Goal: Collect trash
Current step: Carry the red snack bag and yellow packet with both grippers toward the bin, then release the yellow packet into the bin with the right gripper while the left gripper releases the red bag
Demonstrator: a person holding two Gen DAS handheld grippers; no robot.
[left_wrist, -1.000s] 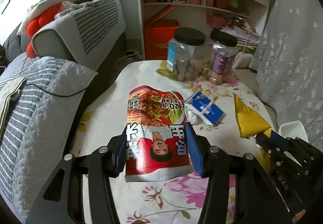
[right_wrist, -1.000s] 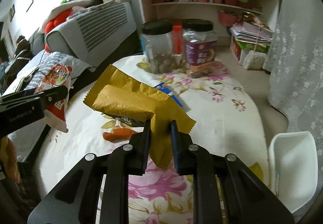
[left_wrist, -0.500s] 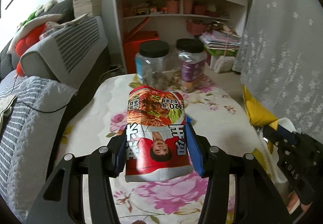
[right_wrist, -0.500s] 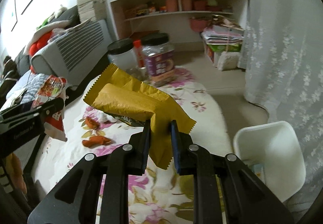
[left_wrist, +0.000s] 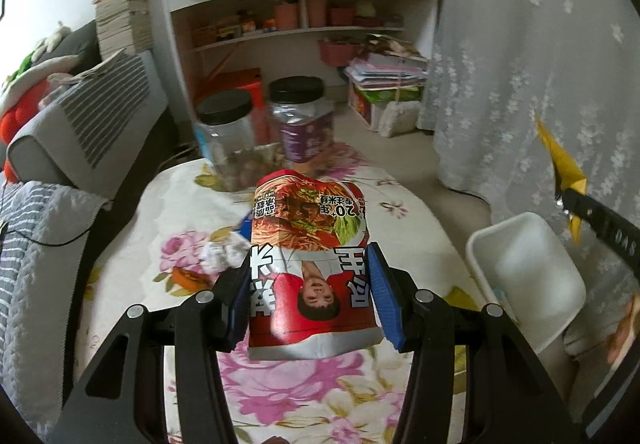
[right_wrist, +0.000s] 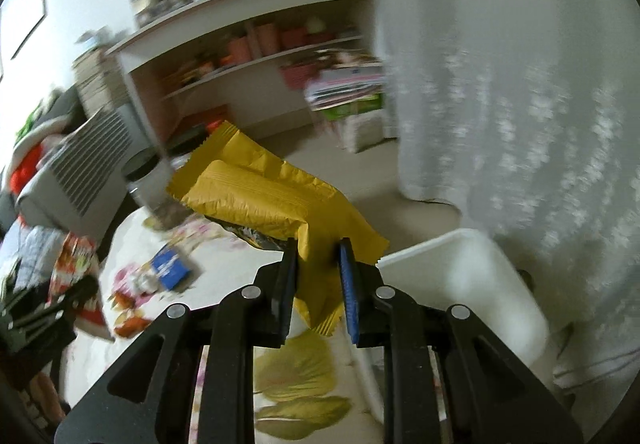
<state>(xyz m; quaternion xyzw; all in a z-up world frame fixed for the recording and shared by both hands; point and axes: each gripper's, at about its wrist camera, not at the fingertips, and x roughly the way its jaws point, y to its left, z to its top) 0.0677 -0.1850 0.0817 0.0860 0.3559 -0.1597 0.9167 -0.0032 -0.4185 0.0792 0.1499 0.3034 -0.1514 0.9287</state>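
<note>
In the left wrist view, the left gripper (left_wrist: pixel 310 294) is clamping its jaws on the red noodle packet (left_wrist: pixel 310 256), long axis running to 12 o'clock over the floral worktop (left_wrist: pixel 132 244), with the white bin (left_wrist: pixel 524 276) lying at 3 o'clock. In the right wrist view, the right gripper (right_wrist: pixel 318 286) is pinching the yellow wrapper (right_wrist: pixel 272 196) between nearly closed jaws, and the white bin (right_wrist: pixel 472 284) is sitting just beside them at 2 o'clock, so this hand looks nearer the drop.

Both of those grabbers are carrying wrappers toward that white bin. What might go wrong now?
The yellow wrapper is pinched only by one end in the right hand-held gripper, so it might slip before reaching the white bin. The wide red noodle bag in the left hand-held gripper may catch the bin's rim.
</note>
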